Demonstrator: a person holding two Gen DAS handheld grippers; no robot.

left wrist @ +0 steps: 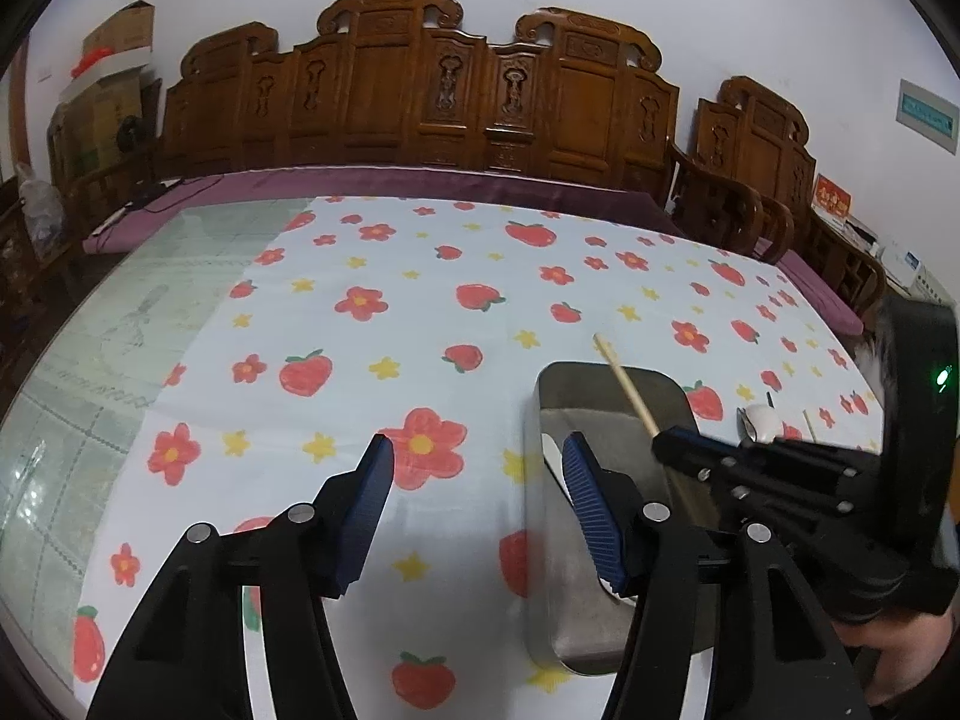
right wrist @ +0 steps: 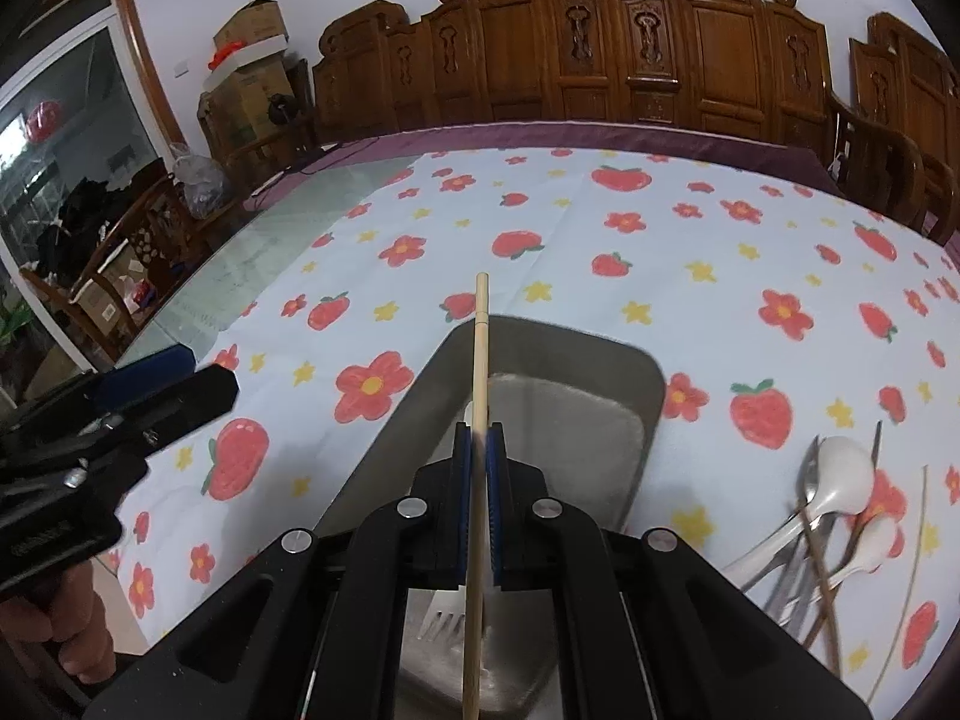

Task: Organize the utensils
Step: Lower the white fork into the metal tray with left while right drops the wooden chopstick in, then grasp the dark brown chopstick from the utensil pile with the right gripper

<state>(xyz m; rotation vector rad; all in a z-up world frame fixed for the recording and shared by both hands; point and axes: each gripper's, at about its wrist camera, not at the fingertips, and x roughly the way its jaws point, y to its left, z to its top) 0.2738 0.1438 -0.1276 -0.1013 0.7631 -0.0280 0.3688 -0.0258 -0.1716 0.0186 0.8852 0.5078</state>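
The right tool (right wrist: pixel 479 441) pinches a chopstick (right wrist: pixel 478 420) above the tray (right wrist: pixel 600 372); its long axis runs along the fingers, tip pointing past the tray's far rim. The left tool (left wrist: pixel 477 468) is spread, left of the tray.

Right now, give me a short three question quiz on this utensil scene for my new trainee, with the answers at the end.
1. True or false: the left gripper is open and holds nothing.
2. What does the right gripper clamp? A) chopstick B) white spoon C) fork
3. Fill in: the fork lies inside the metal ____.

Key: 1 true. 2 A, the chopstick. 3 tray. The white spoon sits in the loose pile on the tablecloth.
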